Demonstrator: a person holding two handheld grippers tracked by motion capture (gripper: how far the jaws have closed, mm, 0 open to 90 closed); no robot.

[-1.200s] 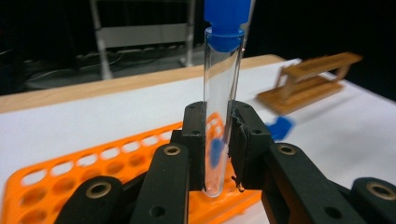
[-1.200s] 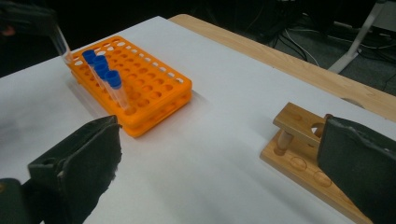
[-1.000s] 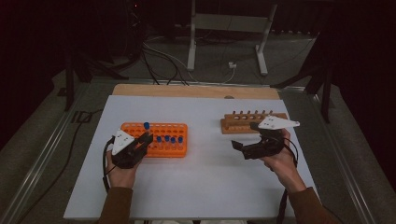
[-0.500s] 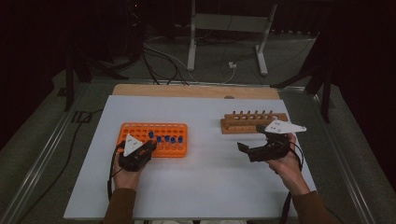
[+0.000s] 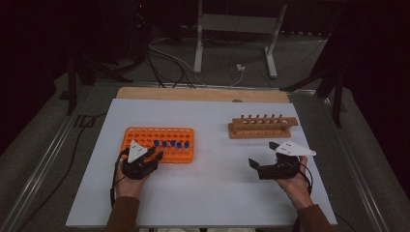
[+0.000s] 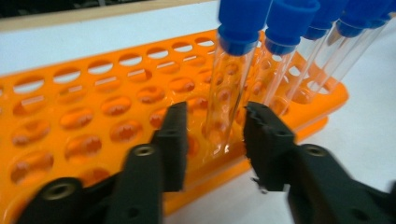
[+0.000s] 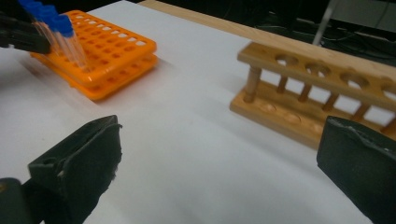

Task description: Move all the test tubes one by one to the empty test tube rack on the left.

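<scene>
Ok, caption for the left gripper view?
Left hand-held gripper opening around a blue-capped tube in the orange rack.

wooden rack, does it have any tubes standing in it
No, the wooden rack has bare holes; the blue-capped tubes all stand in the orange rack.

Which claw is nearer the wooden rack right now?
Right. The right claw hangs over bare table just in front of the wooden rack, jaws wide. The left claw is across the table at the orange rack, jaws either side of a blue-capped tube.
</scene>
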